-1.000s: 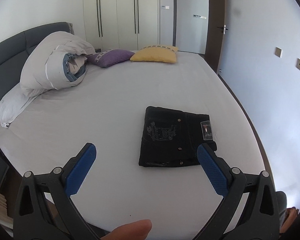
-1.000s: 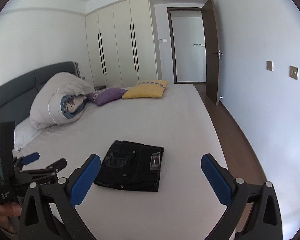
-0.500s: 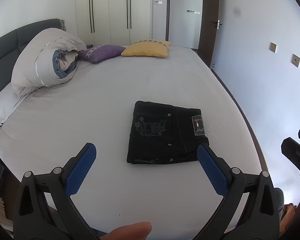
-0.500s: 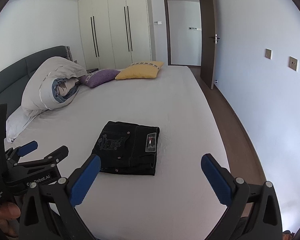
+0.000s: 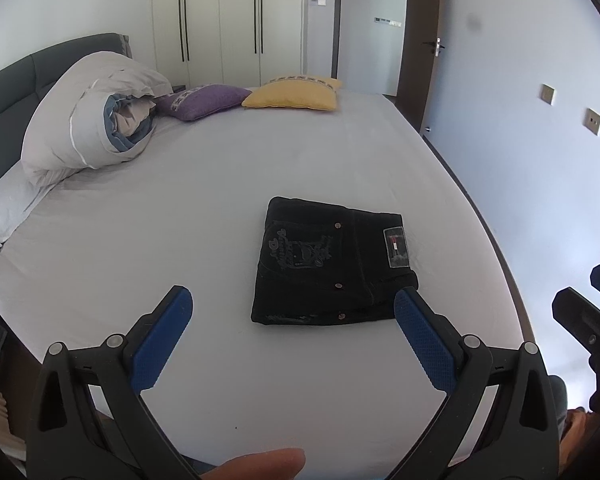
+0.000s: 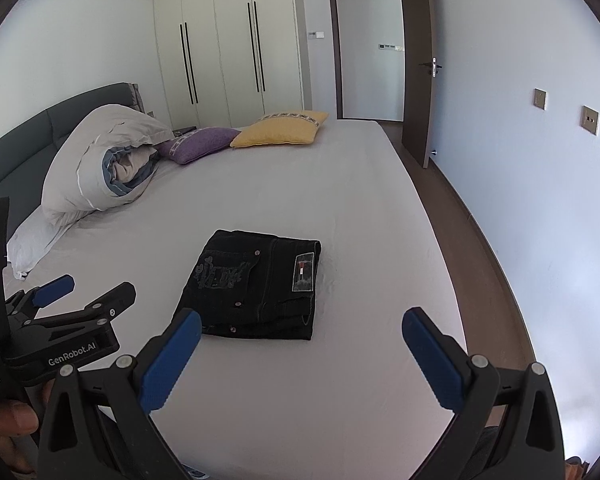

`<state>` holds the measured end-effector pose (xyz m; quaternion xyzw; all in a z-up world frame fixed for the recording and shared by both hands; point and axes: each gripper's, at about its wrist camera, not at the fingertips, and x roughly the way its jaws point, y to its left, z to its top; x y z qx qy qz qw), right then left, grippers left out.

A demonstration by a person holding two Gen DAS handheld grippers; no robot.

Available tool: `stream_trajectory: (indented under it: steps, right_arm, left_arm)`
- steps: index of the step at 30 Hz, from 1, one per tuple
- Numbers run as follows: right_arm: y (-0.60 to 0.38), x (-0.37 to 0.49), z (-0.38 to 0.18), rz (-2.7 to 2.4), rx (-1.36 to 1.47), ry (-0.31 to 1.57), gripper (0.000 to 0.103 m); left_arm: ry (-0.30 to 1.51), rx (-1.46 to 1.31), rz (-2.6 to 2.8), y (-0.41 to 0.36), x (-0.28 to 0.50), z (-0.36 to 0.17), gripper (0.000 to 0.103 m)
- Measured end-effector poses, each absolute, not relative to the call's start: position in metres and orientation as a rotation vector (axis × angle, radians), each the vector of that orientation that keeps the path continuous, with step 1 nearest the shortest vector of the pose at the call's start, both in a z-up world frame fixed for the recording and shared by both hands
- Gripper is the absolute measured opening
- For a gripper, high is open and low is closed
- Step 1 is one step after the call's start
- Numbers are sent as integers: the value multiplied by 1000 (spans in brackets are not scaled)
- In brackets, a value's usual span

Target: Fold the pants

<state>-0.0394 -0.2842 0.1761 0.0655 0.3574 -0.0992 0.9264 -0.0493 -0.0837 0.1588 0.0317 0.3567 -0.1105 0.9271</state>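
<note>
I am in a home bedroom: a wide bed [image 5: 180, 200], cushions at twelve o'clock, built-in wardrobe [image 6: 228, 40] behind.

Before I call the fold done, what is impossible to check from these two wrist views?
- Pants underside and inner layers: hidden by the top fold, both views.
- Patch label: too small to read.
- Right claw in left wrist view: cut off by the frame edge.
- Bed near edge: hidden behind both claws.
</note>
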Motion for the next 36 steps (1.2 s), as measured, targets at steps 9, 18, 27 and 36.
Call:
stream_trajectory:
  steps: [9,18,27,36]
  right_arm:
    - [-284,-38,174,-201,137,741,103]
    - [-283,-40,172,-202,141,749,103]
    - [-284,-39,170,-200,143,752,103]
    - [-284,-40,169,-200,144,754,103]
  left_arm:
    - [734,57,-228,-84,-48,156,103]
    - [738,55,-234,-84,-47,152,103]
    - [739,55,-237,-84,-47,150,103]
    - [741,59,-246,-84,-47,149,103]
